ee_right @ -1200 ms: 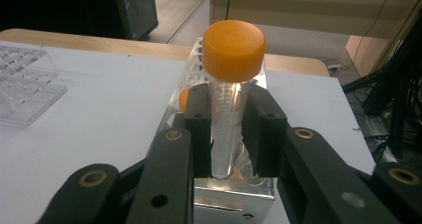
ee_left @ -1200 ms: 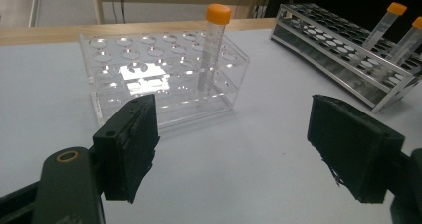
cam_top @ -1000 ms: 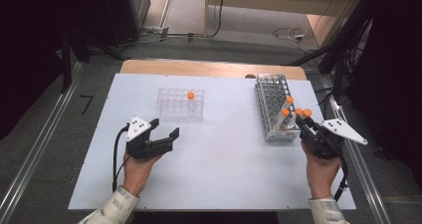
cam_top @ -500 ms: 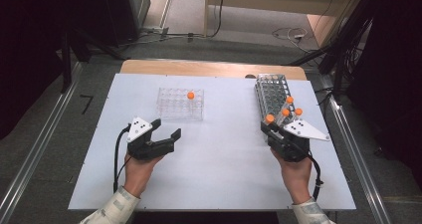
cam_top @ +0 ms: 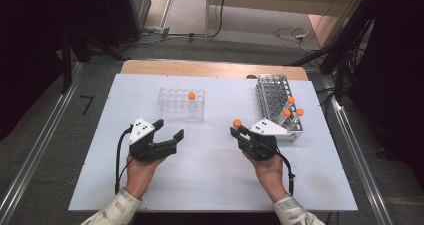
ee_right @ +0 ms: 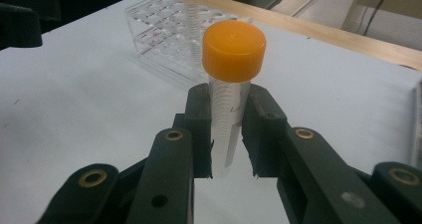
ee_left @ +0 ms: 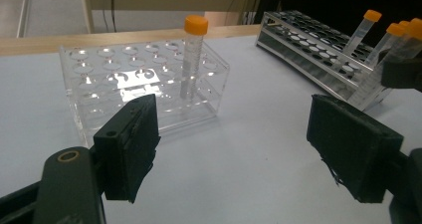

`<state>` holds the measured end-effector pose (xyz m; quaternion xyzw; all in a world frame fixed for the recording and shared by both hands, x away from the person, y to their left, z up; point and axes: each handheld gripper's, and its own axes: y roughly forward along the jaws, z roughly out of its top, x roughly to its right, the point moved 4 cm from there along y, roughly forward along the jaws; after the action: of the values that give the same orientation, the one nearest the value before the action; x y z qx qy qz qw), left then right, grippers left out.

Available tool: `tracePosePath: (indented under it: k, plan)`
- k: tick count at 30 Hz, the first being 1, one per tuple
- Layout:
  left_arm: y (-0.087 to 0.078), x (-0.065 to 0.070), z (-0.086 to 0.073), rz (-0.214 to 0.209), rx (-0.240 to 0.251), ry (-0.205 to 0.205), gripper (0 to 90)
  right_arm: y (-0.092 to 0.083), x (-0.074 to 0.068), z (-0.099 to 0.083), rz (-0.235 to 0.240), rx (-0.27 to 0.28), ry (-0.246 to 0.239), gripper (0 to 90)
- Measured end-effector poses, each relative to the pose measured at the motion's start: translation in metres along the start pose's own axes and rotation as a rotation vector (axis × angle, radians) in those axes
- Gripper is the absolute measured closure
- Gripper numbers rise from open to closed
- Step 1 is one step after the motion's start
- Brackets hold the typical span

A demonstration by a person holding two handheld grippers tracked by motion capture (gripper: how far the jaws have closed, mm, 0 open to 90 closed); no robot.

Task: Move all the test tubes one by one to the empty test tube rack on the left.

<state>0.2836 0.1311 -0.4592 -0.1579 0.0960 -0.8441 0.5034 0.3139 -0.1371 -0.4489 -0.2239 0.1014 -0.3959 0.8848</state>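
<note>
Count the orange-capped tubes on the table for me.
5: one in the clear rack, three in the metal rack, one held by the right tool.

Bare bench (cam_top: 210, 170) lay open between the left tool (cam_top: 170, 131) and right tool (cam_top: 235, 130), while the clear rack (cam_top: 175, 105) stood ahead of the left and the metal rack (cam_top: 272, 90) crowded the right's far side.

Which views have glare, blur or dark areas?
High view: room around the white table is nearly black. Left gripper view: glare patch on the clear rack, near pads soft. Right gripper view: held tube in the right tongs sharp, clear rack behind blurred.
</note>
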Motion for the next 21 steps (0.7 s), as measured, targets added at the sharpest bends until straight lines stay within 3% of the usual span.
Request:
tracePosePath:
  k: [15, 21]
  plan:
    - [-0.005, 0.006, 0.008, -0.018, 0.035, 0.009, 22.9, 0.040, -0.046, 0.011, 0.100, -0.033, -0.072, 72.4]
    - [-0.004, 0.013, 0.011, -0.038, 0.040, 0.039, 25.2, 0.054, -0.064, 0.015, 0.142, -0.043, -0.098, 72.4]
